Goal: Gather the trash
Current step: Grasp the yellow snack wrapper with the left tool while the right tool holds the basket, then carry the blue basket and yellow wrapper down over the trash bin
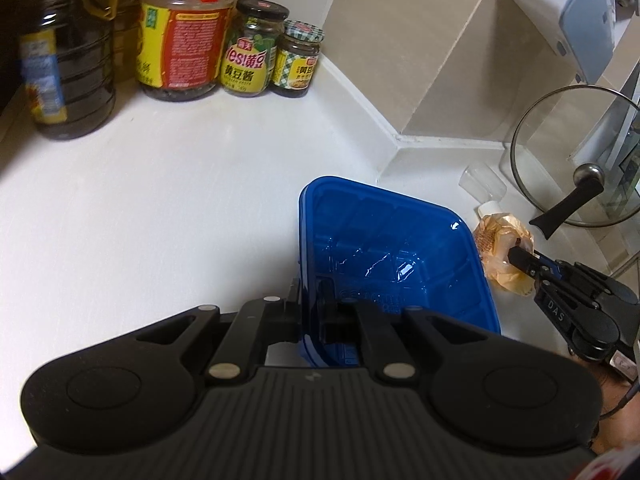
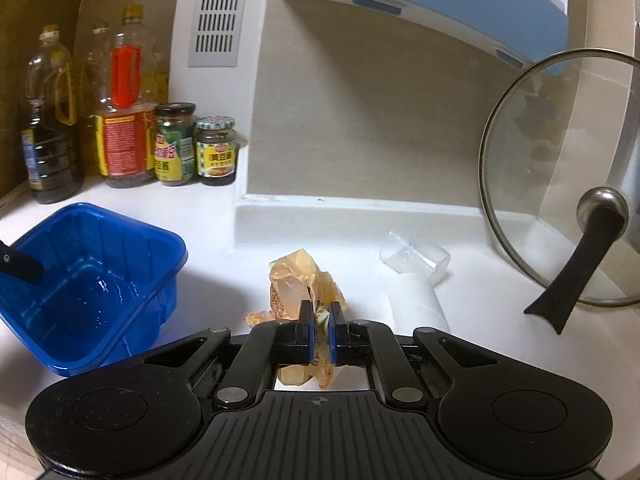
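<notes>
Pickup is in hand: my right gripper [image 2: 320, 334] pinches the crumpled tan plastic wrapper [image 2: 298, 280] on the counter, while my left gripper [image 1: 309, 312] clamps the rim of the blue plastic bin [image 1: 384, 252] just to its left, so I judge lifting and carrying it left comes next.

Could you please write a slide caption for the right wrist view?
Right gripper pinches a crumpled orange plastic wrapper beside the blue plastic bin on the white countertop.

Right gripper [image 2: 320, 334] pinches crumpled orange wrapper [image 2: 298, 284] beside blue bin [image 2: 160, 248].
</notes>
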`<state>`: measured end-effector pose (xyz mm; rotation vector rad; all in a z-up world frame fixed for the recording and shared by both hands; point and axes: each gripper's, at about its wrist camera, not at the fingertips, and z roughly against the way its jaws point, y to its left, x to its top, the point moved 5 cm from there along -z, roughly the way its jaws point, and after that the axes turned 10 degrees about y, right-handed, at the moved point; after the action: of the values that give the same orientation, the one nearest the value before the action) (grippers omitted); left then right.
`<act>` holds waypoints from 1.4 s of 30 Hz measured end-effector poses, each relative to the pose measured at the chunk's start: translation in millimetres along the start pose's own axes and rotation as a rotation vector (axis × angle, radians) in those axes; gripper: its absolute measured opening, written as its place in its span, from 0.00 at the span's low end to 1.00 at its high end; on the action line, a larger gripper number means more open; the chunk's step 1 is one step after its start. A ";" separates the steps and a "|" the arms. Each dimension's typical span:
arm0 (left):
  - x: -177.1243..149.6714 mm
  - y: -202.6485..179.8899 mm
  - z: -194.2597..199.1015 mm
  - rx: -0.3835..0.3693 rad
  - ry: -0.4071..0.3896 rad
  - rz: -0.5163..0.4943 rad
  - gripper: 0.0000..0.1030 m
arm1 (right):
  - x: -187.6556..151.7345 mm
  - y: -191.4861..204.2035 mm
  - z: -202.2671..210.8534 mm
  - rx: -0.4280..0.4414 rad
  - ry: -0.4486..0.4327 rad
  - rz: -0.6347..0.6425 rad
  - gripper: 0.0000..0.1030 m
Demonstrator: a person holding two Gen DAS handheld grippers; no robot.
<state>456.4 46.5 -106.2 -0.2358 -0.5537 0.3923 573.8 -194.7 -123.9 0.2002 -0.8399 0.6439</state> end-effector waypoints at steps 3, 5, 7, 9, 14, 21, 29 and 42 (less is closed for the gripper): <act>-12.2 1.5 10.8 0.005 -0.009 0.015 0.06 | -4.3 4.9 13.0 0.015 -0.006 -0.001 0.07; -20.5 2.9 17.7 0.012 -0.016 0.026 0.06 | -7.6 8.4 22.5 0.027 -0.010 -0.007 0.07; -29.1 4.1 23.9 0.015 -0.021 0.034 0.06 | -11.3 12.6 32.2 0.039 -0.012 -0.009 0.07; -38.0 5.5 29.8 0.020 -0.026 0.043 0.06 | -15.4 17.2 41.6 0.056 -0.012 -0.013 0.07; -60.8 7.9 47.2 0.012 -0.033 0.048 0.06 | -29.7 30.5 67.7 0.064 0.000 -0.035 0.07; -98.0 14.9 73.6 -0.024 -0.026 0.013 0.06 | -55.0 54.0 109.9 0.036 0.004 -0.075 0.07; -150.5 33.2 106.7 -0.048 -0.010 -0.028 0.06 | -88.1 96.8 158.7 0.024 0.014 -0.096 0.07; -213.9 58.5 135.5 -0.046 0.019 -0.067 0.06 | -136.8 153.4 209.0 0.008 0.061 -0.093 0.07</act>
<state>197.6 24.1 -111.9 -0.2639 -0.5511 0.3129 282.8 -220.0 -100.0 0.2246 -0.7653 0.5633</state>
